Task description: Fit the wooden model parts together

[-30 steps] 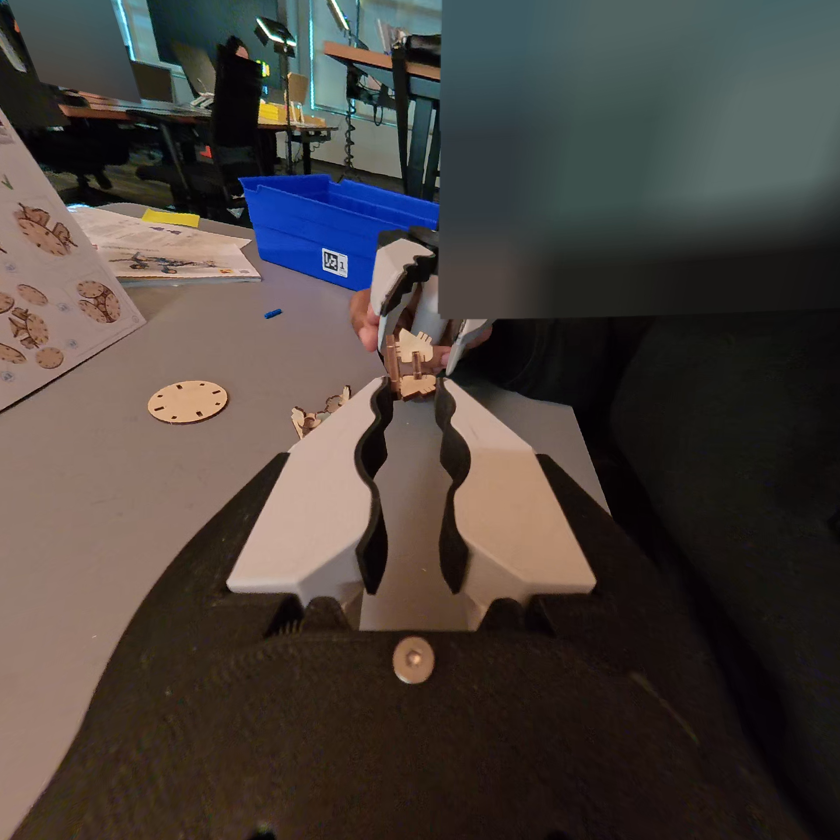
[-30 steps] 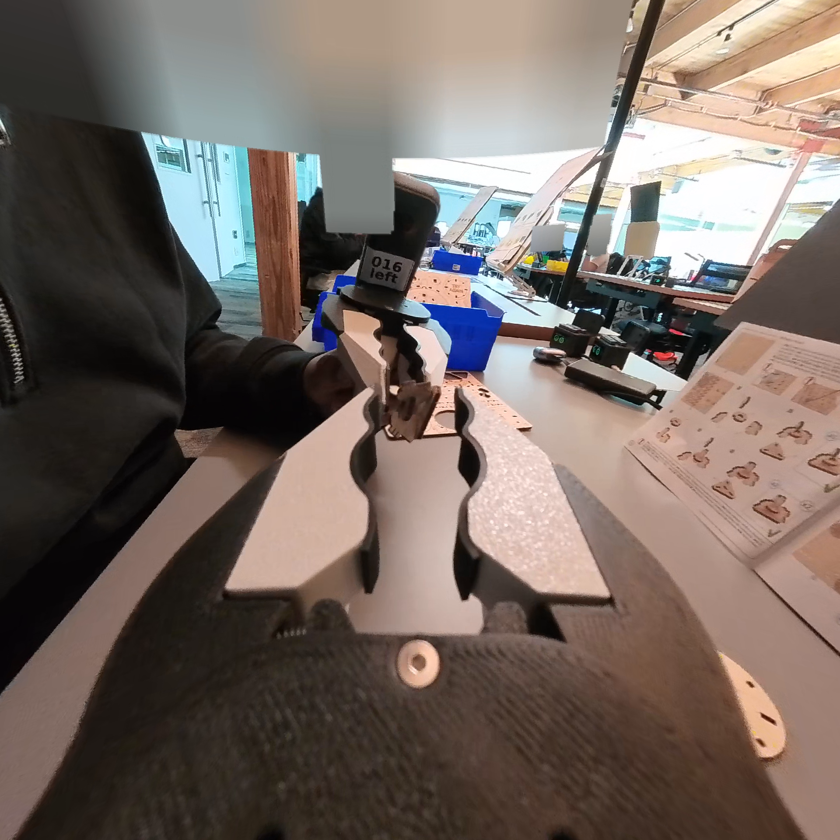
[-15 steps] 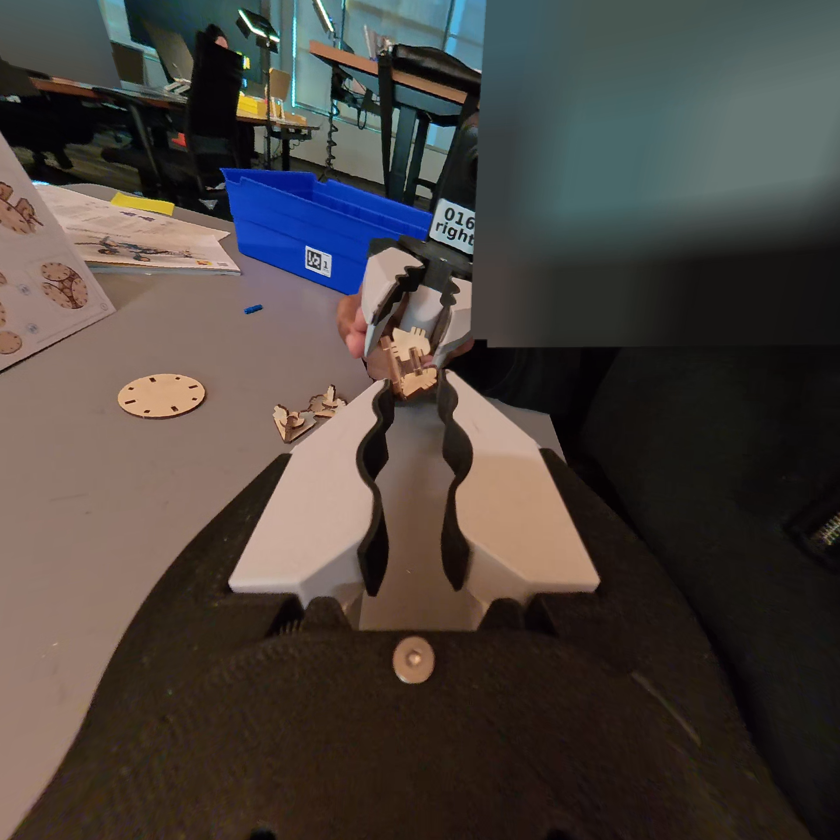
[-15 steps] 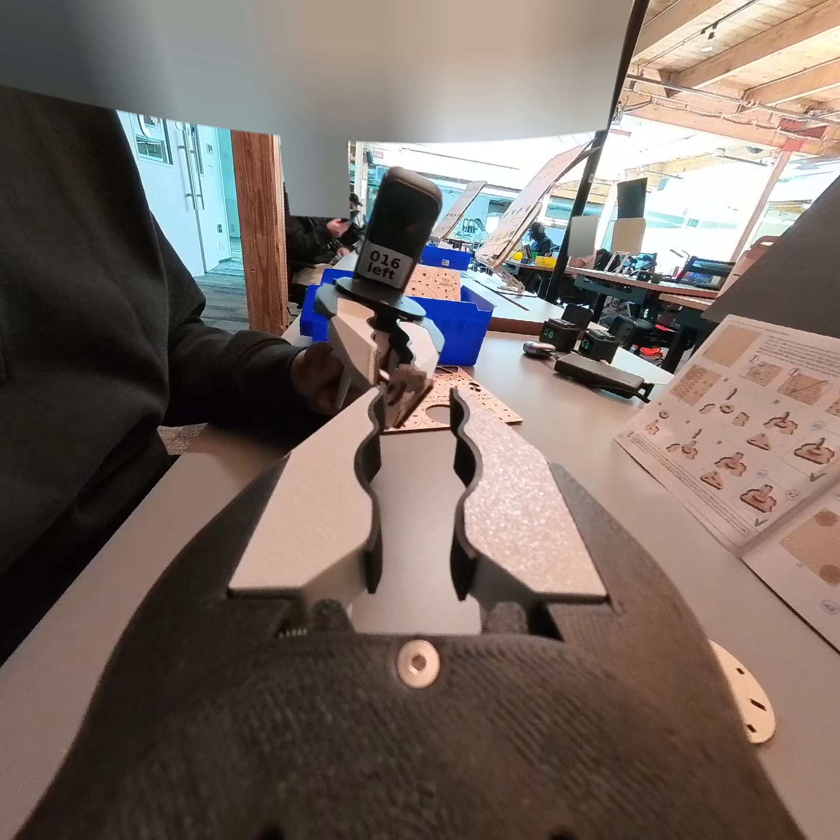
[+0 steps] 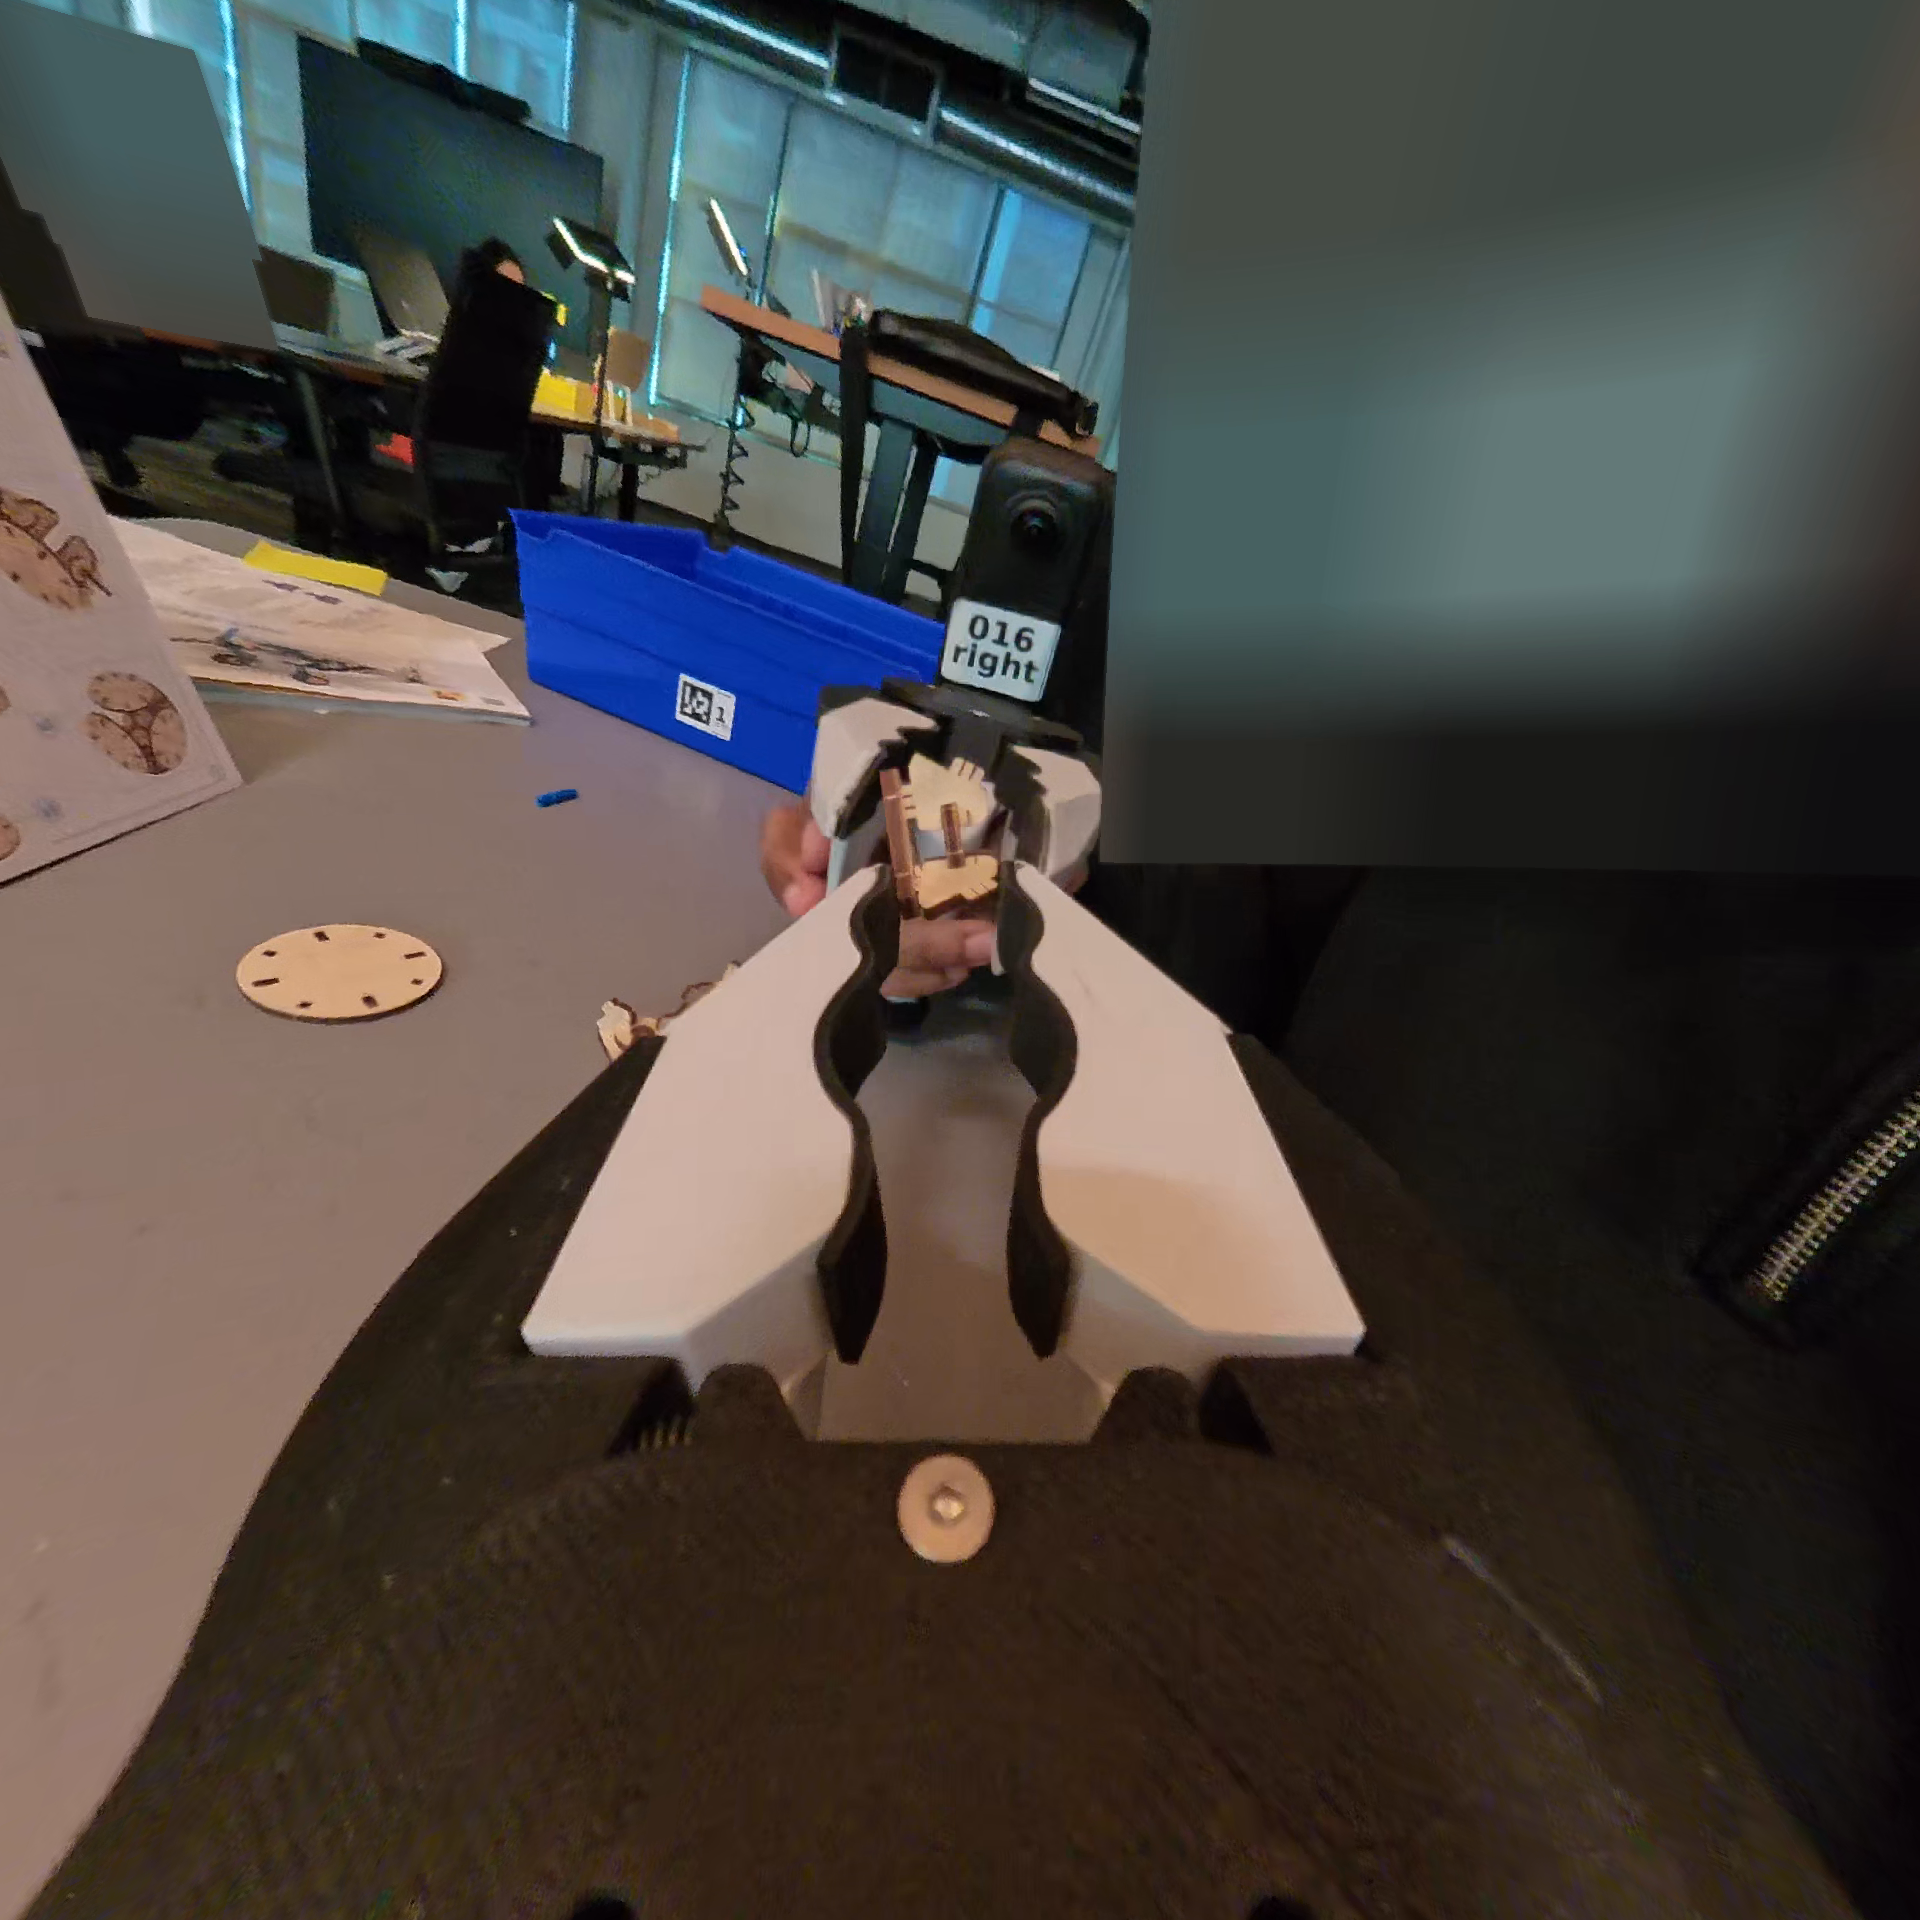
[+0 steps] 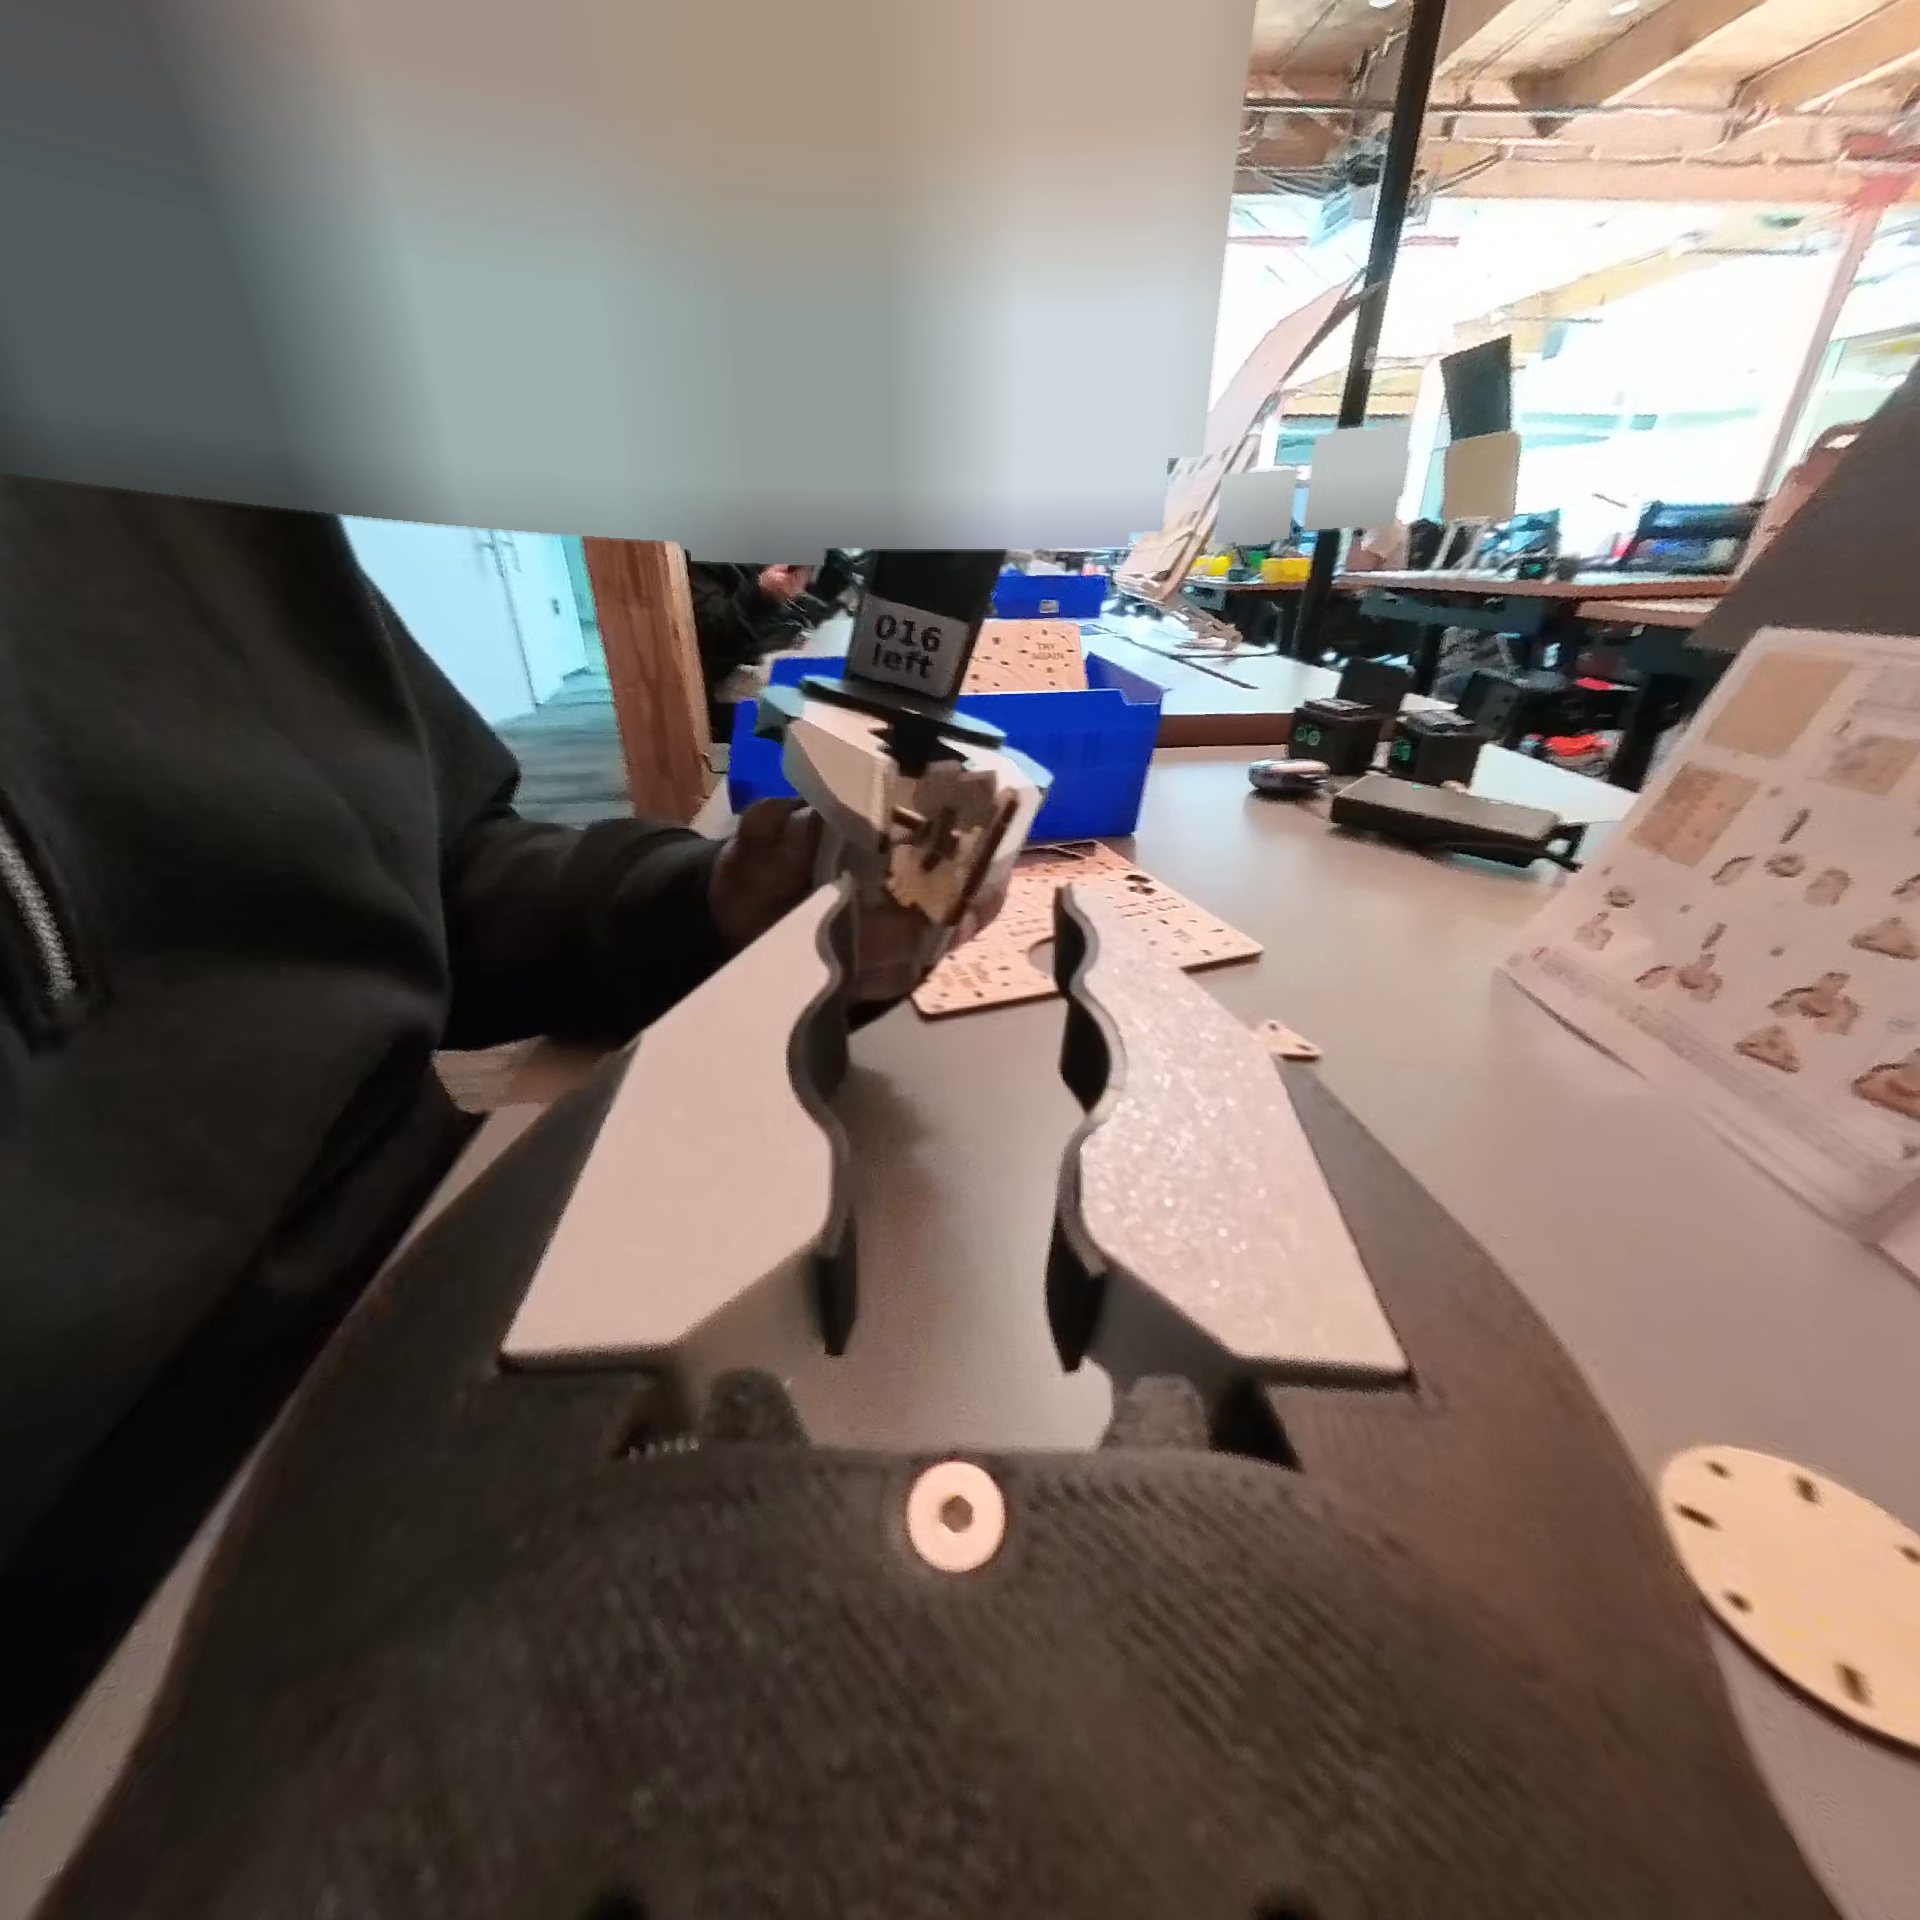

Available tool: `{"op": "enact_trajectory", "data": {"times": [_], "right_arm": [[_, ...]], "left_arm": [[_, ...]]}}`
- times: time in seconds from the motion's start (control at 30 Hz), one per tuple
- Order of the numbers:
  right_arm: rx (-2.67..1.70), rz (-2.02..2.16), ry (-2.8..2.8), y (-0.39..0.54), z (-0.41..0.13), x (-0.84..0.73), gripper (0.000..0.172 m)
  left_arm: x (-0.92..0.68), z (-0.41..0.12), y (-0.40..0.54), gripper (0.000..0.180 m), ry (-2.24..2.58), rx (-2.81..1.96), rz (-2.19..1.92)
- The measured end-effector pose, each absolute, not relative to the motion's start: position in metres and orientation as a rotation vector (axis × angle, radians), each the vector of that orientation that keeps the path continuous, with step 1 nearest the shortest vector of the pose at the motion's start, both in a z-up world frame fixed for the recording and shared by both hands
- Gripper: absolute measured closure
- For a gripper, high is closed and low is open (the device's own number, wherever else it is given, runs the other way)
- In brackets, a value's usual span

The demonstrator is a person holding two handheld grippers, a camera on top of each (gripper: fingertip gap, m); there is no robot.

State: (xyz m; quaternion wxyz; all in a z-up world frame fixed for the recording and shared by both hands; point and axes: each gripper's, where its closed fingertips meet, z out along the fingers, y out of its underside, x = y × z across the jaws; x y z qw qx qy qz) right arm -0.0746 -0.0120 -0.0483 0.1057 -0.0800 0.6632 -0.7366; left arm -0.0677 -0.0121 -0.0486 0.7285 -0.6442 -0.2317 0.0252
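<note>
Wooden assembly [image 5: 940,847] apparently clamped at left gripper [image 5: 945,899] tips; right gripper [image 6: 951,914] open beside.

Gripper fingers [image 5: 727,1143] matt grey plastic, black wavy pads. Gripper body [image 5: 935,1662] black, rough grainy texture; bright metal screw [image 5: 944,1508]. Small assembly [image 5: 940,842] pale laser-cut plywood, dark edges. Disc [image 5: 339,972] plywood, matt. Bin [image 5: 707,634] glossy blue plastic. Table [image 5: 260,1195] smooth matt grey. Instruction sheets [image 6: 1756,914] paper.

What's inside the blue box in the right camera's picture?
A light wooden sheet with small holes sticks up out of the blue box. The box's front wall hides the bottom, so anything lying lower inside cannot be seen.
</note>
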Motion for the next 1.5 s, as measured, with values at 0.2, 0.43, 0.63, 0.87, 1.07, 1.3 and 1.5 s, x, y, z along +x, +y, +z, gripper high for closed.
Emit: {"op": "enact_trajectory", "data": {"times": [0.2, 0.43, 0.63, 0.87, 1.07, 1.3, 1.5], "right_arm": [[-0.239, -2.185, 1.953, -0.017, -0.048, -0.066, 0.137], [-0.264, -2.202, 1.946, -0.014, -0.042, -0.064, 0.156], [-0.338, -2.270, 1.988, -0.011, -0.040, -0.064, 0.156], [-0.522, -2.270, 2.154, -0.011, -0.050, -0.062, 0.156], [-0.531, -2.230, 2.159, -0.012, -0.054, -0.059, 0.156], [-0.530, -2.226, 2.146, -0.011, -0.053, -0.058, 0.156], [-0.468, -2.210, 2.095, -0.011, -0.053, -0.057, 0.155]], "left_arm": [[-0.064, -0.041, -0.011, 0.163, -0.485, -1.353, -0.022], [-0.062, -0.041, -0.008, 0.163, -0.462, -1.354, -0.031], [-0.062, -0.044, -0.008, 0.162, -0.462, -1.371, -0.026], [-0.061, -0.049, -0.003, 0.146, -0.446, -1.436, 0.049], [-0.061, -0.053, -0.001, 0.159, -0.423, -1.497, 0.132], [-0.059, -0.053, -0.001, 0.160, -0.413, -1.502, 0.137], [-0.058, -0.052, -0.001, 0.162, -0.416, -1.499, 0.110]]}}
